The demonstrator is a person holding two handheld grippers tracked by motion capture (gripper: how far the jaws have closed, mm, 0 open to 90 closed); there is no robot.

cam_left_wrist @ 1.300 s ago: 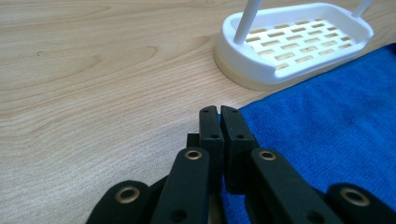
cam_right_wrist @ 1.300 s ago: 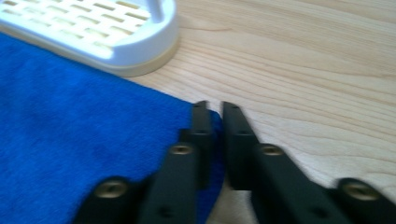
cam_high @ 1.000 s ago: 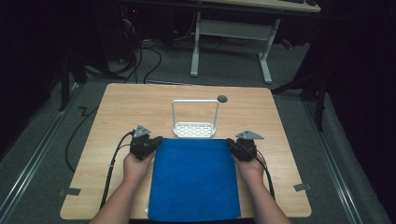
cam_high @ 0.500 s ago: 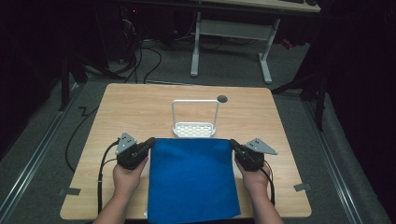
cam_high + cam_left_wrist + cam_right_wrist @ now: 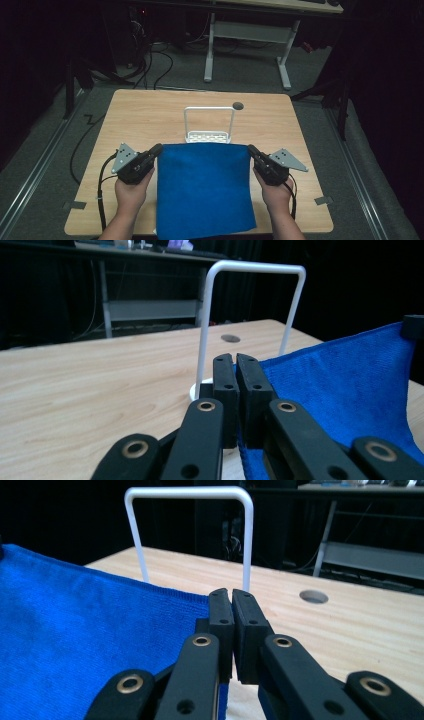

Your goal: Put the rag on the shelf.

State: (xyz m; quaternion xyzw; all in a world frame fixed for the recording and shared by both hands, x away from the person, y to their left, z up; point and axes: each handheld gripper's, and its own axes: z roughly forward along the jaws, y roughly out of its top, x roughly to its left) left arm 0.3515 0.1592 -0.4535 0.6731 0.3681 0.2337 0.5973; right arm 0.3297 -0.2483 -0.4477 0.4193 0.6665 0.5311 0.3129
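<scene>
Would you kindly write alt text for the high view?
Two hands hold a square blue cloth stretched by its far corners, left claw and right claw shut on it, before a white wire rack on a wooden table.

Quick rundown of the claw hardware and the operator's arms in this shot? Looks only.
Both claws, left and right, are black, each with two flat-faced block jaws on linked bars with brass-coloured pivot rivets. Each carries a grey three-cornered plate on top, with small holes, and trails a black cable back toward the person. The forearms are bare, with no sleeves or gloves in the high view.
</scene>
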